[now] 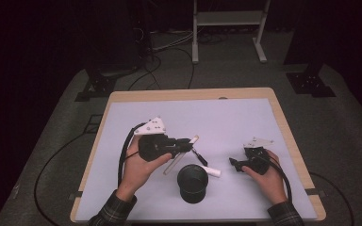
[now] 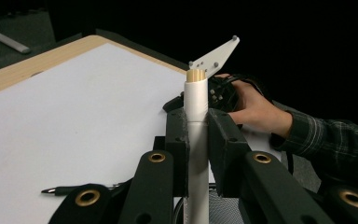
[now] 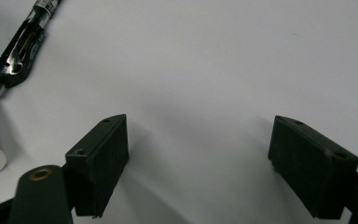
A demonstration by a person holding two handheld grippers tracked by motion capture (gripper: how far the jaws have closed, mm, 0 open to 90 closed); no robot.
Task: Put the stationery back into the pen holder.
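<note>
My left gripper (image 1: pixel 185 144) is shut on a slim white tube (image 1: pixel 191 141) and holds it off the white mat, just above and left of a black cup (image 1: pixel 192 182). In the left gripper view the tube (image 2: pixel 196 107) stands between the two pads of my left gripper (image 2: pixel 198 128), and its tan, wood-coloured tip points away. My right gripper (image 1: pixel 234 165) rests low on the mat to the right of the cup, jaws pointing left. Seen in its own view, my right gripper (image 3: pixel 200 133) is open with bare mat between the pads.
A black pen (image 1: pixel 199 155) lies on the mat between the grippers, also seen as the pen (image 3: pixel 21 46) ahead of the right jaws. A short white piece (image 1: pixel 212 172) lies by the cup. The white mat (image 1: pixel 226 117) covers a wood-edged table; cables trail off both sides.
</note>
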